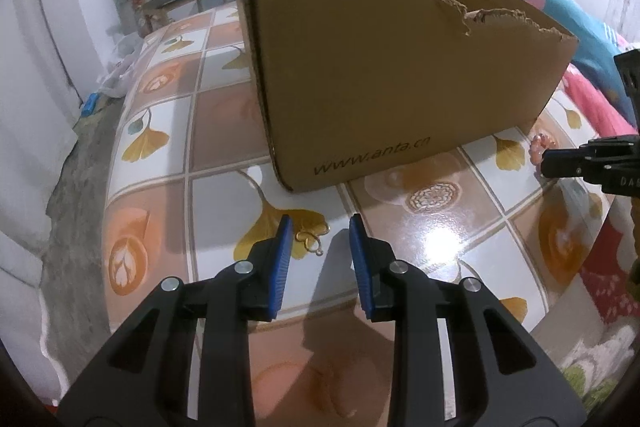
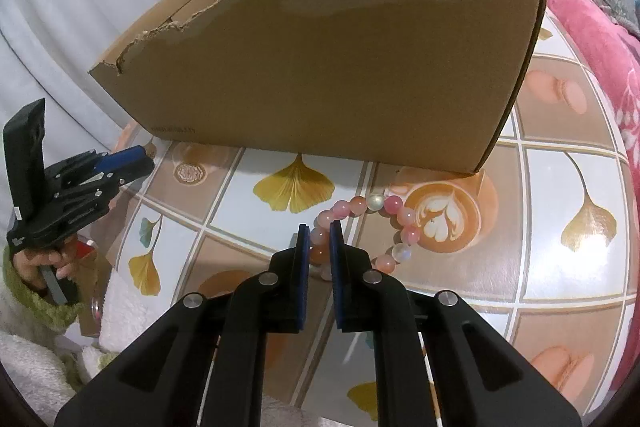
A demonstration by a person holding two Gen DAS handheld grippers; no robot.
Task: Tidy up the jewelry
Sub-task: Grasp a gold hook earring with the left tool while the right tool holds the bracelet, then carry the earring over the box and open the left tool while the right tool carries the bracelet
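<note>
Right wrist view: right gripper (image 2: 319,233) fingers pinching bead bracelet (image 2: 362,205) on tabletop (image 2: 560,267), before box (image 2: 320,75). Lift straight, avoid snagging. Left gripper (image 1: 320,227) open over gold earring (image 1: 310,241).

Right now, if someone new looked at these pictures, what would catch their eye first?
Probably the big brown cardboard box with a torn top edge, standing on the glossy ginkgo-leaf patterned tabletop. Next, the pink beaded bracelet lying in front of it, one bead between the nearly closed jaws of the right gripper. A small gold wire earring lies beside the open left gripper.
</note>
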